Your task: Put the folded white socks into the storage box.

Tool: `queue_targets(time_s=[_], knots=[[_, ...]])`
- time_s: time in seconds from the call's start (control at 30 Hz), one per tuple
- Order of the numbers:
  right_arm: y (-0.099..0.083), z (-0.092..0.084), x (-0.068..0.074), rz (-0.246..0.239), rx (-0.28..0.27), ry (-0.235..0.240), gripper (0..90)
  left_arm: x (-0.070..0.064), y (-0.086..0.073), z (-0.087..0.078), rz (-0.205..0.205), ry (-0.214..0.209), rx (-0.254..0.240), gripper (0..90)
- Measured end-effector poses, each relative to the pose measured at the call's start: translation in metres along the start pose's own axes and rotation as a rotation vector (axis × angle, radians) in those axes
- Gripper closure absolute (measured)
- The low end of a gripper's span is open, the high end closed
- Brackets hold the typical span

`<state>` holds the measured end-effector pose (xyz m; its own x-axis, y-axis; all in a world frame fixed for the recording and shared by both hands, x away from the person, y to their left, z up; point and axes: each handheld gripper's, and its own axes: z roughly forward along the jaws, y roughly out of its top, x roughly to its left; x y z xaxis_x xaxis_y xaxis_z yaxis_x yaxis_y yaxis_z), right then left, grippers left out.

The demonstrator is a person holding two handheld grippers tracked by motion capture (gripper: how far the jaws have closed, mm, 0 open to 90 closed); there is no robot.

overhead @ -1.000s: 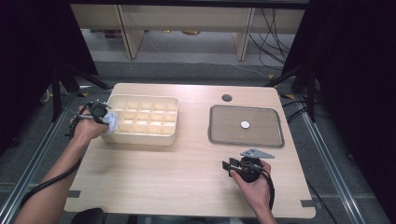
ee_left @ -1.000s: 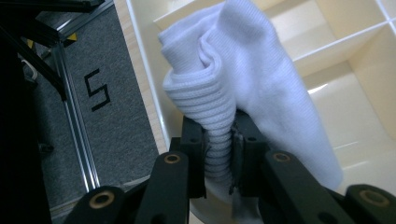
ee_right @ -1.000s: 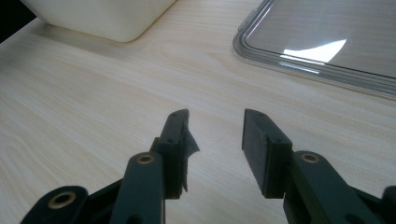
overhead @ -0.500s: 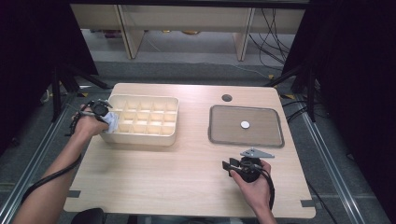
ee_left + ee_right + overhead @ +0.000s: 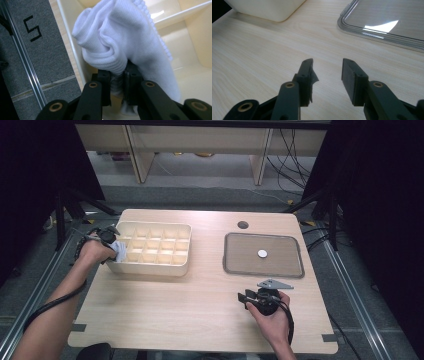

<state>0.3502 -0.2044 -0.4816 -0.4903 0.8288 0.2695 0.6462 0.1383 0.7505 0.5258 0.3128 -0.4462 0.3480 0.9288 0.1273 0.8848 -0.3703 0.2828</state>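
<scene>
While gripping white cloth (image 5: 125,40), left claw (image 5: 119,75) angles boxward.

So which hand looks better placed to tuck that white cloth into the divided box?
The left. Its left gripper is shut on the white cloth right at the divided box. The right gripper rests open and empty on the table, beside the clear tray.

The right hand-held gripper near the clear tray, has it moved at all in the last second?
No. The right hand-held gripper sits at the same spot below the clear tray, jaws open on nothing.
</scene>
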Motion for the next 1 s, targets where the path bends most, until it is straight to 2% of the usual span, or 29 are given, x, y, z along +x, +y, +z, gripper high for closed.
queue_targets(time_s=[0.03, 0.17, 0.2, 0.23, 0.43, 0.5, 0.53, 0.57, 0.6, 0.63, 0.67, 0.7, 0.73, 0.77, 0.8, 0.87, 0.9, 1.0], knots=[[0.0, 0.0, 0.0, -0.002, 0.0, -0.001, 61.8, 0.001, 0.0, 0.001, 0.016, 0.008, -0.007, 78.1], [0.0, 0.0, 0.0, 0.002, 0.003, -0.002, 61.8, -0.001, 0.002, 0.001, 0.022, 0.019, 0.022, 78.2], [0.0, 0.0, 0.0, 0.001, 0.004, -0.007, 61.8, -0.002, 0.002, 0.002, 0.033, 0.033, 0.018, 78.2], [-0.001, 0.001, 0.0, -0.001, -0.001, -0.003, 61.8, 0.0, 0.003, 0.003, 0.067, 0.032, 0.019, 78.2], [0.0, 0.0, 0.0, -0.003, -0.005, -0.012, 61.8, 0.001, 0.003, 0.004, 0.064, 0.029, 0.024, 78.4], [-0.001, 0.001, 0.001, 0.013, 0.0, -0.007, 61.9, 0.0, 0.003, 0.004, 0.063, 0.03, 0.025, 78.4], [-0.001, -0.001, 0.003, 0.031, 0.016, -0.016, 61.8, -0.002, 0.003, 0.004, 0.034, 0.029, 0.023, 78.4], [-0.001, 0.002, 0.003, 0.027, -0.003, 0.002, 61.8, -0.002, 0.003, 0.004, 0.037, 0.027, 0.023, 78.4], [-0.001, 0.002, 0.003, 0.027, -0.001, -0.001, 61.8, -0.002, 0.002, 0.004, 0.022, 0.017, 0.027, 78.3], [-0.001, 0.002, 0.003, 0.027, -0.001, 0.0, 61.8, 0.0, 0.002, 0.004, 0.058, 0.029, 0.02, 78.3], [-0.001, 0.002, 0.003, 0.027, 0.001, 0.0, 61.8, 0.001, 0.002, 0.003, 0.069, 0.036, 0.022, 78.2], [0.0, 0.0, 0.002, 0.011, 0.011, -0.014, 61.8, 0.002, 0.001, 0.002, 0.066, 0.021, 0.018, 78.1], [0.0, 0.0, 0.0, -0.017, -0.003, -0.016, 61.7, 0.002, 0.0, 0.003, 0.053, 0.016, 0.004, 77.9], [0.001, 0.0, 0.002, 0.018, 0.006, -0.011, 61.6, 0.003, 0.0, 0.002, 0.048, 0.002, 0.003, 77.7], [0.001, 0.0, 0.0, -0.011, -0.014, -0.006, 61.5, 0.001, -0.002, 0.002, 0.003, -0.009, -0.01, 77.5], [0.002, 0.0, 0.001, 0.01, -0.005, -0.004, 61.2, 0.004, -0.004, 0.001, 0.024, -0.007, -0.025, 76.9], [0.002, 0.0, 0.0, -0.006, -0.002, -0.011, 61.1, 0.005, -0.005, 0.0, 0.028, -0.009, -0.027, 76.7], [0.002, 0.001, 0.0, -0.007, -0.012, -0.011, 60.7, 0.005, -0.007, -0.002, 0.003, -0.015, -0.041, 75.8]])
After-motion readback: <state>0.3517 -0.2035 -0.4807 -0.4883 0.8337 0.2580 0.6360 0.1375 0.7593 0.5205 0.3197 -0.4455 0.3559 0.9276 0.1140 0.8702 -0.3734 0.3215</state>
